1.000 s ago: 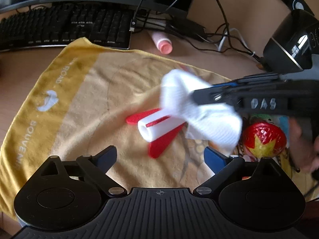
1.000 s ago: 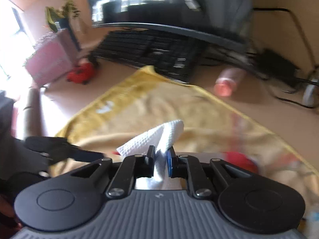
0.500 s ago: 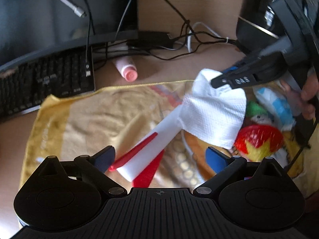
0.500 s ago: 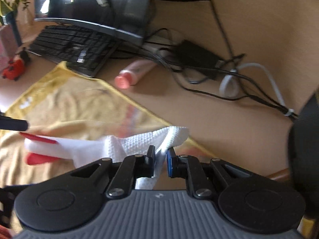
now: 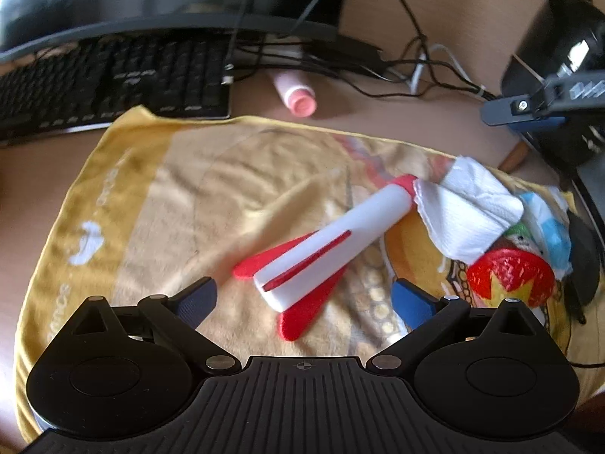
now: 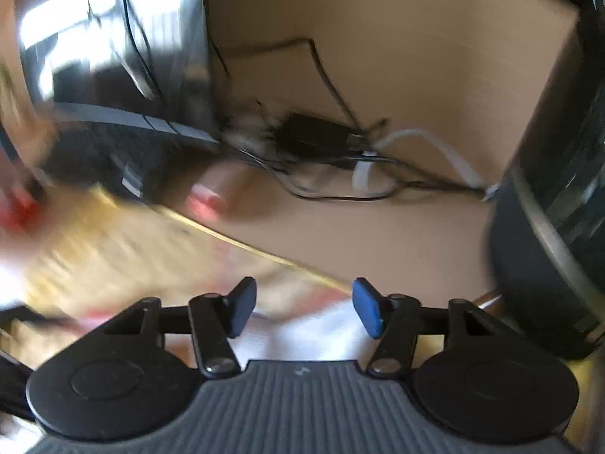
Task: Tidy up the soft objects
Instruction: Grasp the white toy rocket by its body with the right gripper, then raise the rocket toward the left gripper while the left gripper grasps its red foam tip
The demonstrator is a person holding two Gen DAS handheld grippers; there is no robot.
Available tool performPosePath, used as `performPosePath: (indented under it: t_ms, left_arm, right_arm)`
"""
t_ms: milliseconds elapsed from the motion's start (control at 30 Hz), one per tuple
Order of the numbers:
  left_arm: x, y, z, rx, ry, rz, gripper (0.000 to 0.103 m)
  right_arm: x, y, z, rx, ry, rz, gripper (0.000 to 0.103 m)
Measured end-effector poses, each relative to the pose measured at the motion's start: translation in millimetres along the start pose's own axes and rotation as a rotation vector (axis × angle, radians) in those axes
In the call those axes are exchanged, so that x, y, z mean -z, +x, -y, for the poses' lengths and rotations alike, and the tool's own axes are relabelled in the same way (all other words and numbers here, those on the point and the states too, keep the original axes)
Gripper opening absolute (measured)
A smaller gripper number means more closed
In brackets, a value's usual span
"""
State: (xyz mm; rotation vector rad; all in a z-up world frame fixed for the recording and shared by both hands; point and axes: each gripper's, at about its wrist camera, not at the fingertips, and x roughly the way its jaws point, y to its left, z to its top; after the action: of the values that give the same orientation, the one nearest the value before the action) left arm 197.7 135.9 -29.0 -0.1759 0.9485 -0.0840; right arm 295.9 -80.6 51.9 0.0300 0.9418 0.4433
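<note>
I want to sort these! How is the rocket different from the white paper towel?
The rocket is a smooth straight tube with red fins; the paper towel is plain white and crumpled. The rocket lies mid-cloth; the paper towel sits by the red ball. Both rest on the yellow cloth.

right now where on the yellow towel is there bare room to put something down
The towel is bare across its left half, between the keyboard and the foam rocket. Crowded at the right: paper towel and red ball.

Bare yellow towel (image 5: 159, 204) lies open leftward; keyboard (image 5: 113, 83), cables (image 5: 397, 64) and a black speaker (image 6: 548, 227) crowd the back.
</note>
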Motion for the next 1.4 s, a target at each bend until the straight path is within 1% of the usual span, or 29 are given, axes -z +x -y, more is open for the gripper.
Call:
performPosePath:
  t_ms: [33, 67, 100, 133, 167, 200, 233, 267, 300, 333, 367, 400, 467, 533, 633, 667, 733, 767, 833, 900, 967, 1033, 1067, 1167, 1233, 1300, 1333, 1367, 1400]
  left_arm:
    - [0, -1, -2, -0.001, -0.013, 0.004, 0.101]
    - [1, -3, -4, -0.002, -0.026, 0.011, 0.101]
    - [3, -5, -7, -0.002, -0.035, 0.018, 0.101]
    - [5, -9, -10, -0.002, -0.044, 0.026, 0.101]
    - [7, -13, -13, -0.003, -0.053, 0.033, 0.101]
    - [9, -17, -17, -0.003, -0.063, 0.041, 0.101]
    - [11, -22, -21, -0.003, -0.076, 0.049, 0.101]
    - [14, -27, -26, -0.003, -0.090, 0.058, 0.101]
    - [17, -33, -31, 0.000, -0.109, 0.069, 0.101]
    - [20, -38, -36, 0.003, -0.128, 0.080, 0.102]
    - [23, -42, -42, 0.008, -0.151, 0.090, 0.102]
    - [26, -46, -48, 0.013, -0.174, 0.099, 0.102]
    - [31, -50, -59, 0.024, -0.217, 0.107, 0.102]
    - [35, -51, -67, 0.015, -0.242, 0.105, 0.102]
    - [42, -54, -78, -0.002, -0.268, 0.106, 0.102]
    - [44, -54, -81, -0.003, -0.276, 0.110, 0.102]
    - [46, -57, -85, 0.005, -0.287, 0.125, 0.102]
    - [46, -59, -86, 0.011, -0.284, 0.136, 0.102]
    - [42, -66, -88, 0.035, -0.267, 0.175, 0.102]
    - [37, -73, -90, 0.063, -0.250, 0.218, 0.102]
    - [30, -79, -92, 0.106, -0.232, 0.250, 0.102]
    - [21, -83, -93, 0.160, -0.213, 0.275, 0.102]
    - [17, -85, -94, 0.188, -0.204, 0.287, 0.102]
    - [4, -90, -96, 0.270, -0.175, 0.324, 0.102]
    - [-5, -94, -96, 0.318, -0.156, 0.347, 0.102]
    - [-14, -98, -86, 0.243, -0.144, 0.359, 0.102]
    - [-15, -100, -79, 0.217, -0.123, 0.376, 0.102]
    - [-15, -102, -72, 0.196, -0.101, 0.392, 0.102]
    - [-14, -103, -64, 0.209, -0.071, 0.398, 0.102]
  right_arm:
    - [3, 5, -2, -0.098, 0.113, -0.048, 0.060]
    - [7, 14, -4, -0.170, 0.203, -0.097, 0.060]
    - [13, 26, -7, -0.228, 0.294, -0.158, 0.057]
    - [18, 38, -8, -0.250, 0.350, -0.203, 0.056]
    - [23, 50, -10, -0.249, 0.410, -0.249, 0.053]
    - [29, 59, -10, -0.232, 0.466, -0.279, 0.052]
    - [33, 65, -9, -0.215, 0.505, -0.294, 0.051]
    - [37, 71, -9, -0.197, 0.543, -0.308, 0.043]
    - [37, 73, -10, -0.179, 0.559, -0.308, 0.042]
    - [36, 73, -11, -0.162, 0.571, -0.304, 0.044]
    - [34, 75, -12, -0.143, 0.592, -0.297, 0.052]
    - [33, 77, -12, -0.137, 0.616, -0.292, 0.056]
    - [31, 86, -13, -0.121, 0.666, -0.295, 0.056]
    - [31, 94, -15, -0.101, 0.696, -0.292, 0.056]
    - [33, 103, -20, -0.077, 0.711, -0.274, 0.057]
    - [32, 104, -19, -0.074, 0.694, -0.269, 0.057]
    - [29, 106, -24, -0.079, 0.635, -0.259, 0.044]
    - [29, 105, -28, -0.100, 0.606, -0.259, 0.040]
    - [28, 97, -40, -0.164, 0.525, -0.241, 0.039]
    - [24, 79, -60, -0.159, 0.340, -0.159, 0.039]
    - [23, 55, -90, -0.087, 0.054, -0.025, 0.039]
    - [33, 34, -117, -0.026, -0.217, 0.119, 0.039]
    - [43, 24, -130, 0.004, -0.357, 0.209, 0.039]
    - [89, 11, -156, 0.054, -0.684, 0.437, 0.039]
    - [118, 11, -164, 0.049, -0.806, 0.516, 0.039]
    - [139, 14, -168, 0.038, -0.881, 0.564, 0.039]
    - [146, 15, -169, 0.037, -0.900, 0.574, 0.039]
    - [151, 17, -170, 0.036, -0.917, 0.582, 0.039]
    - [154, 17, -170, 0.040, -0.923, 0.596, 0.039]
